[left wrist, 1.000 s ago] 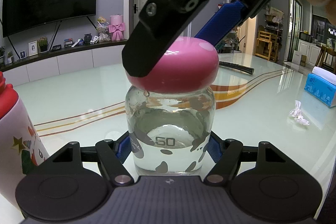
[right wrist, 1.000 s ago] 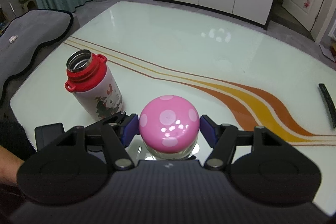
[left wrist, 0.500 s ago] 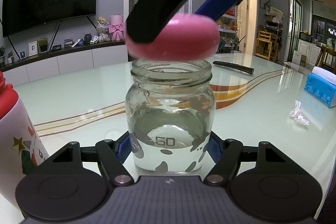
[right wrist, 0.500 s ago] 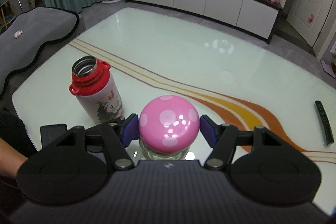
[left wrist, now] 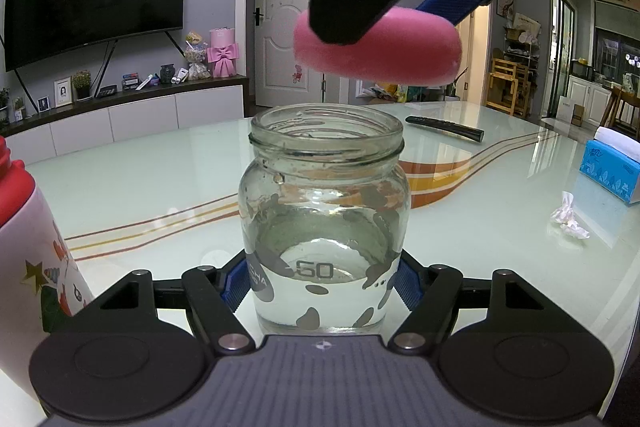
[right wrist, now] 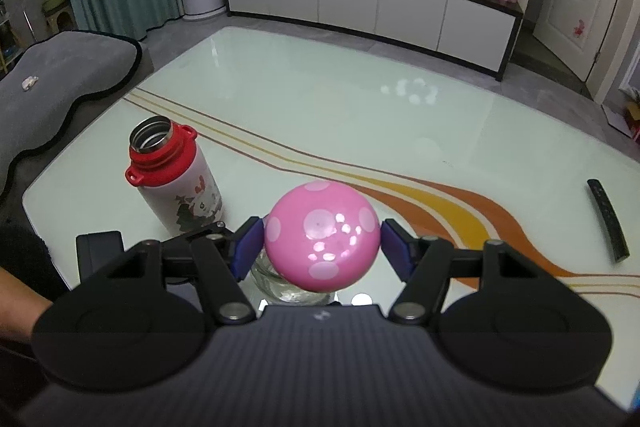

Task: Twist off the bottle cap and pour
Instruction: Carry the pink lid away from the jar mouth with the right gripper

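A clear glass bottle [left wrist: 325,223] with cow spots and some water stands on the glass table, its mouth open. My left gripper [left wrist: 322,285] is shut on the bottle's lower body. My right gripper [right wrist: 322,245] is shut on the pink spotted mushroom cap [right wrist: 322,241], held well above and slightly right of the bottle mouth; the cap [left wrist: 378,45] also shows in the left wrist view. The bottle's rim [right wrist: 280,277] peeks out below the cap in the right wrist view.
An open red-and-white thermos [right wrist: 172,175] stands left of the bottle, also in the left wrist view [left wrist: 28,247]. A black remote [left wrist: 444,127] lies far right. A crumpled tissue [left wrist: 568,217] and a blue tissue box [left wrist: 612,169] sit right.
My right gripper has lifted the pink cap off the bottle and raised it up and slightly right. The bottle mouth is now open. My left gripper has held still.
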A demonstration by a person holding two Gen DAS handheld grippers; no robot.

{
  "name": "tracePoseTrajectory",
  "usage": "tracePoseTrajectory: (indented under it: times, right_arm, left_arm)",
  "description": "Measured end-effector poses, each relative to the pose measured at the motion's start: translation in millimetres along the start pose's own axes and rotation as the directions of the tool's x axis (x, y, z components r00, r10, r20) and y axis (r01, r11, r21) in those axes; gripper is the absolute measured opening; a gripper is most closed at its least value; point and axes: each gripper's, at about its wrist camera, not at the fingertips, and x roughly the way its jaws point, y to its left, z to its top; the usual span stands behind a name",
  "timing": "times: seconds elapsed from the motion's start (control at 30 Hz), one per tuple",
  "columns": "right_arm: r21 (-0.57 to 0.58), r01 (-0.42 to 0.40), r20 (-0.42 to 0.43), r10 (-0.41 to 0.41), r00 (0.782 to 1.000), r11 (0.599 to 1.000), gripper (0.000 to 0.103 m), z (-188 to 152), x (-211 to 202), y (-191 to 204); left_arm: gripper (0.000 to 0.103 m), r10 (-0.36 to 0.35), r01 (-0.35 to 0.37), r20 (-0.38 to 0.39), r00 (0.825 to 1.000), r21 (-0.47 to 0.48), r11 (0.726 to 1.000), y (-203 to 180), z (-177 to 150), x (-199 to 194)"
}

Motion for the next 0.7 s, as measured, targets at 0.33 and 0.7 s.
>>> tracePoseTrajectory:
  times: [0.33,0.7]
  right_arm:
    - [0.042,0.026,0.008,-0.026,1.0,0.999,0.064,-8,-8,-15]
    - [0.071,0.047,-0.002,-0.047,0.999,0.996,0.064,-18,-10,-29]
  left_arm:
    - [0.074,0.0,0.0,0.0,1.0,0.0,1.0,-1,0,0]
    - [0.074,0.0,0.0,0.0,1.0,0.0,1.0,-4,-2,-2]
